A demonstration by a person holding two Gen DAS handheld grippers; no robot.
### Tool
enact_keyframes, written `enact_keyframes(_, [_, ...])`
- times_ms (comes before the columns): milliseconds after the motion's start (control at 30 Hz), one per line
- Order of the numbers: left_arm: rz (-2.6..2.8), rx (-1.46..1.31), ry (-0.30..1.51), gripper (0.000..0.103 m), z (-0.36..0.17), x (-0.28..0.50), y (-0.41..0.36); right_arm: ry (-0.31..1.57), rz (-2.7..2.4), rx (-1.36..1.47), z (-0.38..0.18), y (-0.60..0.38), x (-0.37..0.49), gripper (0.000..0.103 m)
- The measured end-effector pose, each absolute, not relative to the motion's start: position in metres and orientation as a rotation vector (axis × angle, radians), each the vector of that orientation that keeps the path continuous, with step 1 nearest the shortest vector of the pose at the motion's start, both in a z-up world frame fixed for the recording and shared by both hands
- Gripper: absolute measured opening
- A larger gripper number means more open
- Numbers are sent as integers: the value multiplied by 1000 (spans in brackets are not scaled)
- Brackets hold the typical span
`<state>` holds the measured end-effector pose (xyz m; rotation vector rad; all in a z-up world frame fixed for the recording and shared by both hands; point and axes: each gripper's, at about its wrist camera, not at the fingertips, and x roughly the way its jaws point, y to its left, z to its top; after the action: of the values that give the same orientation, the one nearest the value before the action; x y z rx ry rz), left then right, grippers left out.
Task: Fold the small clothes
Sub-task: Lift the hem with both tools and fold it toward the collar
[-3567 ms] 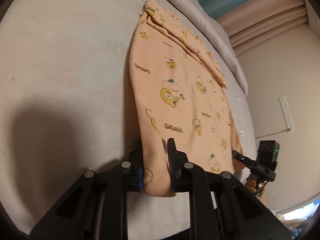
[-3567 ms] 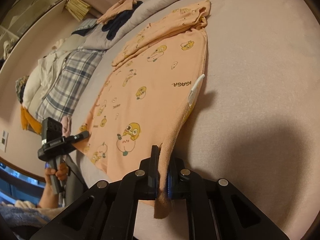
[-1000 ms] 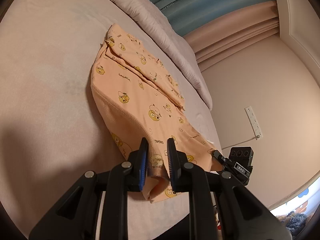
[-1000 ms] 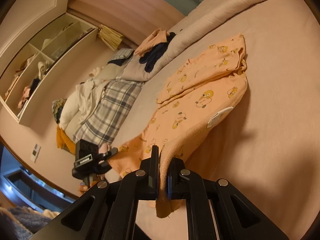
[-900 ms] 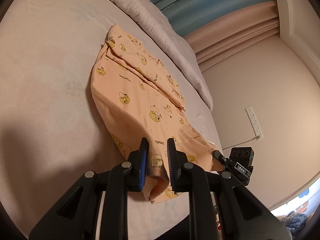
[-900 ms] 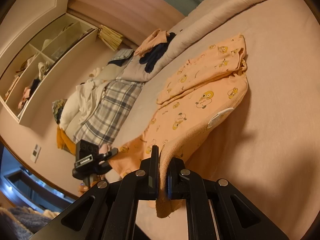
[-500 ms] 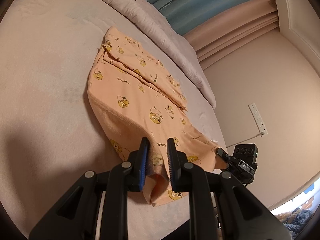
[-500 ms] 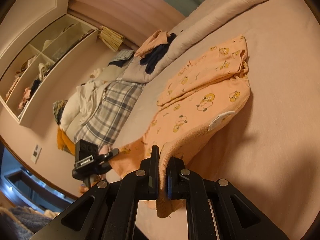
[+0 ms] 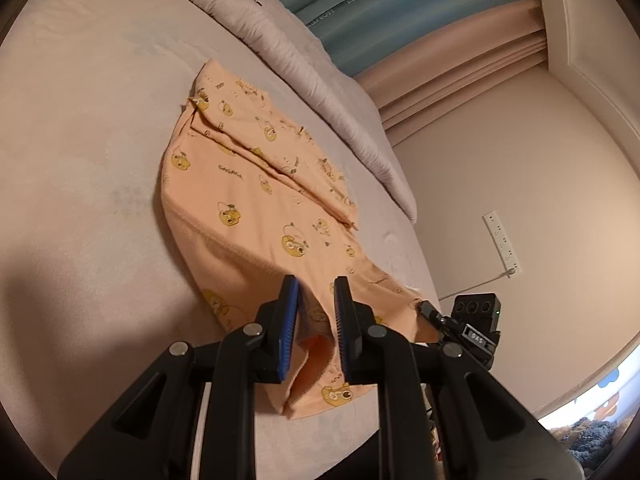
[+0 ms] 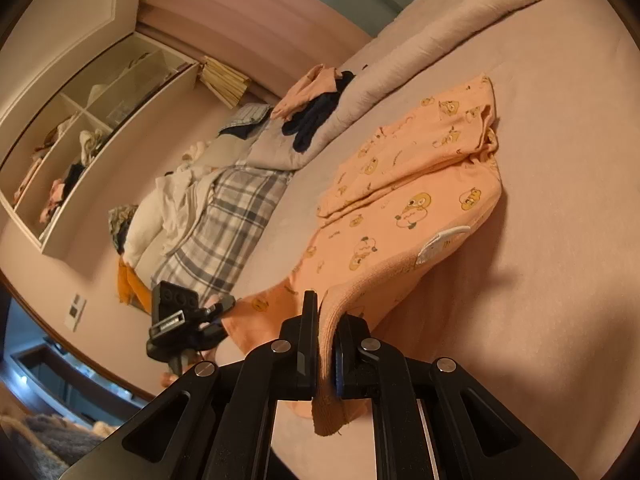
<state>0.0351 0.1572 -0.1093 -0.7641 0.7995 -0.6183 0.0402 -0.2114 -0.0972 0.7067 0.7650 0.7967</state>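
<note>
A small peach garment (image 9: 248,196) printed with yellow cartoon figures lies on the bed, its far end folded over. My left gripper (image 9: 316,292) holds one near corner of its hem, lifted off the bed, with the cloth bunched between the pads. My right gripper (image 10: 326,306) is shut on the other near corner of the peach garment (image 10: 404,216), which hangs over its fingers. A white label (image 10: 442,244) shows on the lifted edge. Each gripper shows in the other's view: the right one (image 9: 432,314) and the left one (image 10: 224,304).
The pale bed sheet (image 9: 80,160) spreads around the garment. A rolled grey duvet (image 9: 280,48) lies along the far side. A plaid blanket (image 10: 224,220) and piled clothes (image 10: 316,100) lie to the left. A wall socket (image 9: 502,242) is at the right.
Both grippers have lifted the near hem higher and carried it toward the far end. More of the garment is off the bed. The grips are unchanged.
</note>
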Motion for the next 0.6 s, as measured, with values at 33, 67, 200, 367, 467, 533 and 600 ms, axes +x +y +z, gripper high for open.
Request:
enact_keyframes(33, [-620,-764,797,11,-109,35,157,765,797,705,-97,-211,41,10])
enact_keyframes(67, [-620,-760,800,9,-109,36,157,768,796,704,-97,-210,42,10])
enact_keyframes(200, [-556,-724,872,9,-118,39,156,782,792,697,-99,-211,43,10])
enact_keyframes(367, [-526,-767,952,31,-142,35,162,813,779,707,-107,-214,43,10])
enact_keyframes(467, [-506,-796,980,44,-153,32,167,842,762,711,-113,-216,45,10])
enact_keyframes(533, [-502,-807,998,45,-158,30,170,858,754,708,-116,-217,45,10])
enact_keyframes(600, [-510,-819,1014,45,-161,30,172,887,740,708,-121,-220,45,10])
